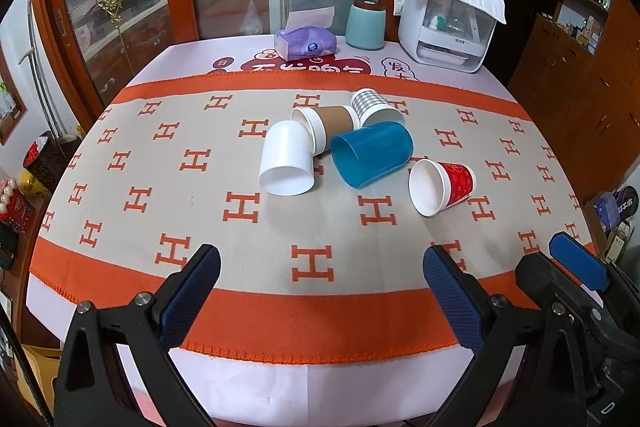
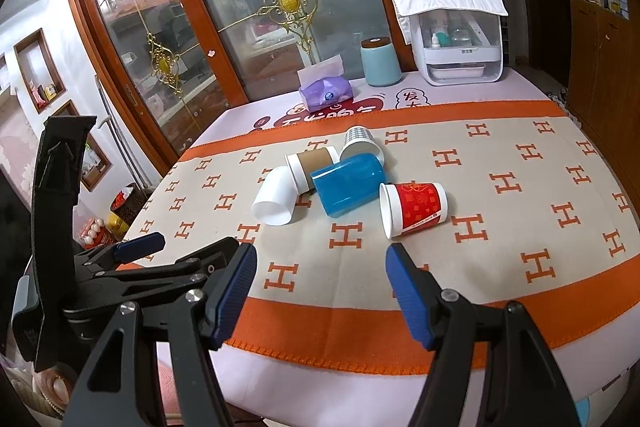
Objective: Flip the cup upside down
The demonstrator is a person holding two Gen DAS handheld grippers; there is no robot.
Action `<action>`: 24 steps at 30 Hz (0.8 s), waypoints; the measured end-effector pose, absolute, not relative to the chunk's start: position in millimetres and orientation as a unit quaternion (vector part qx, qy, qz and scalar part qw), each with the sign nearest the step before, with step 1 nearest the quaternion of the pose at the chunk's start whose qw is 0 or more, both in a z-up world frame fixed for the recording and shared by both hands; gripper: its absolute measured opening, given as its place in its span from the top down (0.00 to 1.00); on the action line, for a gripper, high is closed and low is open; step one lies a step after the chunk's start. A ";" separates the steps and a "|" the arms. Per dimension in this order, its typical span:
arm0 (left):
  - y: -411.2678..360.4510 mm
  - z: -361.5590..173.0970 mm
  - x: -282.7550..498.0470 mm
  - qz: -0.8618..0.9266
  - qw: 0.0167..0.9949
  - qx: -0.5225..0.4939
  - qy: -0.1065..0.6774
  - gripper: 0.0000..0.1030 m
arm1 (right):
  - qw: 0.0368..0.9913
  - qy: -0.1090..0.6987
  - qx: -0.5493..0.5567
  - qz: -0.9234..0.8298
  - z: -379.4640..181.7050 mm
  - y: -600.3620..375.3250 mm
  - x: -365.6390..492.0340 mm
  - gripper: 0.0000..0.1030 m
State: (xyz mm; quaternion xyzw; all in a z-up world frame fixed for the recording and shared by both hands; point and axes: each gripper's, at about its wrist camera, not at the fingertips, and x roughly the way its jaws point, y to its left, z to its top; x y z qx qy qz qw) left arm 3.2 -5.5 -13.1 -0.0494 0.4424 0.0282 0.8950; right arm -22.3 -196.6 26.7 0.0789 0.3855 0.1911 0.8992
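Several cups lie on their sides in a cluster on the orange and beige cloth: a white cup, a brown-sleeved paper cup, a checked paper cup, a blue plastic cup and a red paper cup. My left gripper is open and empty above the near edge of the cloth. My right gripper is open and empty, short of the red cup. The right gripper also shows at the right edge of the left wrist view.
At the far side of the table stand a purple tissue pack, a pale blue jar and a white appliance draped with a cloth. Glass sliding doors are behind. A wooden cabinet is on the right.
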 end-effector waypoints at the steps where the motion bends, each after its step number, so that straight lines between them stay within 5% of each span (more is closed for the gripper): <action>1: -5.4 -13.1 2.5 0.028 0.895 -0.049 0.442 0.03 | 0.899 0.385 0.079 0.191 26.6 -196.7 -22.3 0.35; 24: -10.1 -10.1 2.4 0.021 0.899 -0.043 0.436 0.03 | 0.900 0.384 0.079 0.190 26.1 -197.6 -22.3 0.35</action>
